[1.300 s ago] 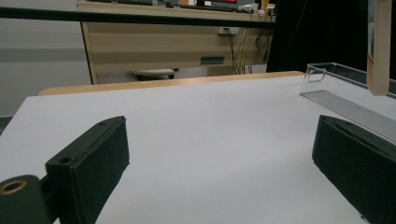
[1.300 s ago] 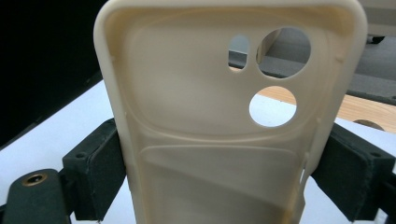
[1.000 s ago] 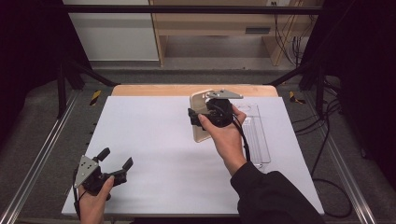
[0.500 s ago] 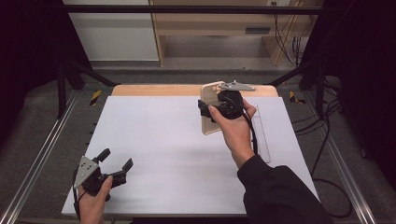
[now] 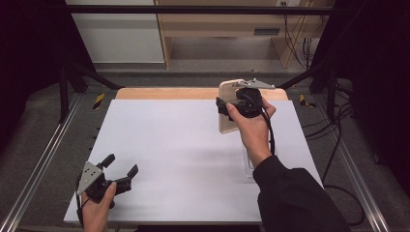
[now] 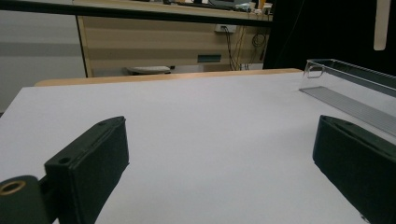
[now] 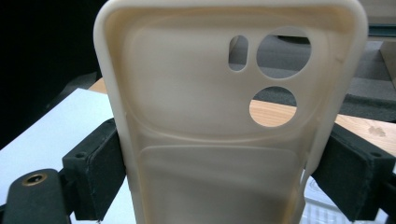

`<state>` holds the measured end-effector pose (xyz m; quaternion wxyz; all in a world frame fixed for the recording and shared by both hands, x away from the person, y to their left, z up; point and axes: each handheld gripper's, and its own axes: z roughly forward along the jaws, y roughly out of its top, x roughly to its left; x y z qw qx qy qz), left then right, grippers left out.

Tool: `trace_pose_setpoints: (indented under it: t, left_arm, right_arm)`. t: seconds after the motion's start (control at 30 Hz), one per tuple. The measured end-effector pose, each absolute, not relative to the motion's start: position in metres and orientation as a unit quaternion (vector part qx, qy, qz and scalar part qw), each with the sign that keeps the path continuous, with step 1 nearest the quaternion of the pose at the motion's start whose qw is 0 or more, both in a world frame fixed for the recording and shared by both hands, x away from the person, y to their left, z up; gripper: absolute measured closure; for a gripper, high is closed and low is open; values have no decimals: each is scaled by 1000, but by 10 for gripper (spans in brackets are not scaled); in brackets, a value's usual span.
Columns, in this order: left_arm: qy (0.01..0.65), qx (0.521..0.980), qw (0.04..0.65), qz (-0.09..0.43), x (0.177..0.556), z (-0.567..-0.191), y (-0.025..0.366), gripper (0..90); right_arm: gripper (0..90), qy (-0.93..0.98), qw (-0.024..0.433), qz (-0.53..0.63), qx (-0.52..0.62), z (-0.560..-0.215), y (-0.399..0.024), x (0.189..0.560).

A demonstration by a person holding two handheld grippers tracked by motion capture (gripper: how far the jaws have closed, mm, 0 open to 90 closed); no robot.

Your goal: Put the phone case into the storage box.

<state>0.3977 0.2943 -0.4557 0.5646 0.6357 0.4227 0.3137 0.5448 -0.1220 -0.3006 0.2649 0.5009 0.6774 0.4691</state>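
Right hand-held gripper [image 5: 231,107] lifts a cream phone case [image 5: 228,108] above the white surface [image 5: 179,150].

In the upper right of the high view the case stands upright, clamped by its two long edges between the black jaws; the right gripper view shows its hollow inner side and camera cut-outs. A clear tray [image 6: 348,88] lies just below the hand. At lower left, the left hand-held gripper [image 5: 121,166] rests released, jaws spread with nothing between.

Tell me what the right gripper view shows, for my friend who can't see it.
A cream phone case stands upright, squeezed at its sides by the black jaws of the right hand-held gripper. Three camera holes in it show a wooden table edge behind.
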Motion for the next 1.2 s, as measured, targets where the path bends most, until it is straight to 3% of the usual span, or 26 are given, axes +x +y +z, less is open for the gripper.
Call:
trace_pose_setpoints:
  t: [1.2]
  left_arm:
    - [420,635,568,313,398,-456,296,32]
  right_arm:
    - [124,641,300,453,542,-300,-167,561]
